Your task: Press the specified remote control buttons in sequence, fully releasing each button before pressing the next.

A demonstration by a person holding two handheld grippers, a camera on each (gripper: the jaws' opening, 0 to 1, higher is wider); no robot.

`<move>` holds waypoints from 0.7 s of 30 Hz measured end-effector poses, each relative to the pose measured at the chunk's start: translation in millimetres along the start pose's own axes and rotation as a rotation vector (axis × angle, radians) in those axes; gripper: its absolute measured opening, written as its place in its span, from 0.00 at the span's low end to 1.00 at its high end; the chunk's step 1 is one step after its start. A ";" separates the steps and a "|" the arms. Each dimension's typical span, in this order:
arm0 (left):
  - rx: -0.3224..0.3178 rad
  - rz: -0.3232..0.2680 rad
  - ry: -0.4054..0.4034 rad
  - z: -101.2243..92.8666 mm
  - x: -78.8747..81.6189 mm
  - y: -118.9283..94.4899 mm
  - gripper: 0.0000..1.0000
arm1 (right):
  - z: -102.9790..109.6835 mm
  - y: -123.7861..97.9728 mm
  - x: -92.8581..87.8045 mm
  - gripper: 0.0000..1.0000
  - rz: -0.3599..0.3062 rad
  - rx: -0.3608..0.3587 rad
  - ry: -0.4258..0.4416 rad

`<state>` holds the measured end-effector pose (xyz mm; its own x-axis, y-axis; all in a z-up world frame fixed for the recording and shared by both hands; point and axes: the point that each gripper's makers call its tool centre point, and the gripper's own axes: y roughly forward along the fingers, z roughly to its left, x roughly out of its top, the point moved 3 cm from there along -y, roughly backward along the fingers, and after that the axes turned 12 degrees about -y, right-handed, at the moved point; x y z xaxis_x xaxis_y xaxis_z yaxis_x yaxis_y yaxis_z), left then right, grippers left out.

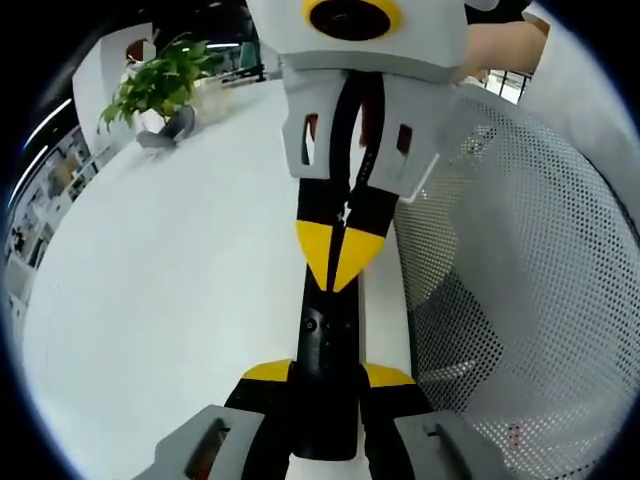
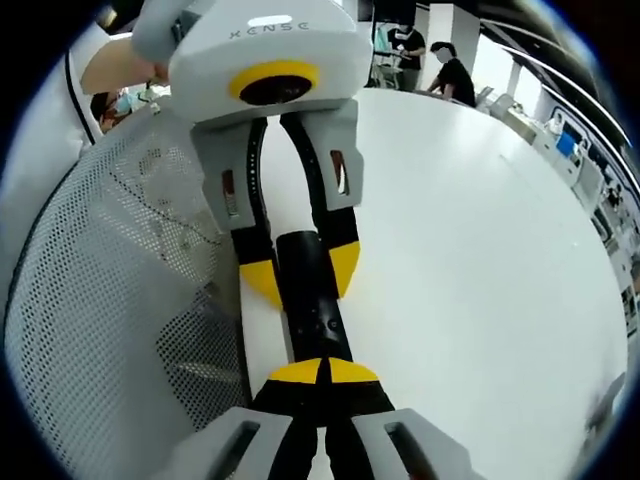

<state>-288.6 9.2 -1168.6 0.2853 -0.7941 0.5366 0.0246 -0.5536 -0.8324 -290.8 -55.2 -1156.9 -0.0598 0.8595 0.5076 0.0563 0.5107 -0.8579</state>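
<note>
A slim black remote control [image 1: 325, 335] lies lengthwise over the white table [image 1: 170, 280]. My left gripper [image 1: 328, 375] is shut on its near end, one yellow tip on each side. From the opposite side my right gripper [image 1: 340, 255] comes in with its yellow tips closed together, resting on the remote's top face by small buttons. In the right gripper view the right gripper [image 2: 322, 372] is shut, its tips on the remote control [image 2: 315, 310], while the left gripper [image 2: 303, 272] clamps the far end. The remote's middle is hidden by the jaws.
A white perforated mesh chair back [image 1: 520, 280] curves close beside the grippers, also the mesh [image 2: 110, 300]. A potted plant [image 1: 160, 85] stands at the table's far edge. People [image 2: 450, 70] stand beyond the table. A hand [image 1: 500, 45] holds the right gripper.
</note>
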 end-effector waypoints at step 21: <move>-0.003 0.005 0.011 -0.2 0.3 0.0 0.24 | 0.7 -3.1 -6.5 0.00 0.027 -0.048 -0.026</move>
<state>-288.7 8.9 -1168.4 0.2751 -0.7995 0.5340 0.0199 -0.5505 -0.8346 -291.3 -62.3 -1157.6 -0.0831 0.8726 0.4813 0.1057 0.4880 -0.8664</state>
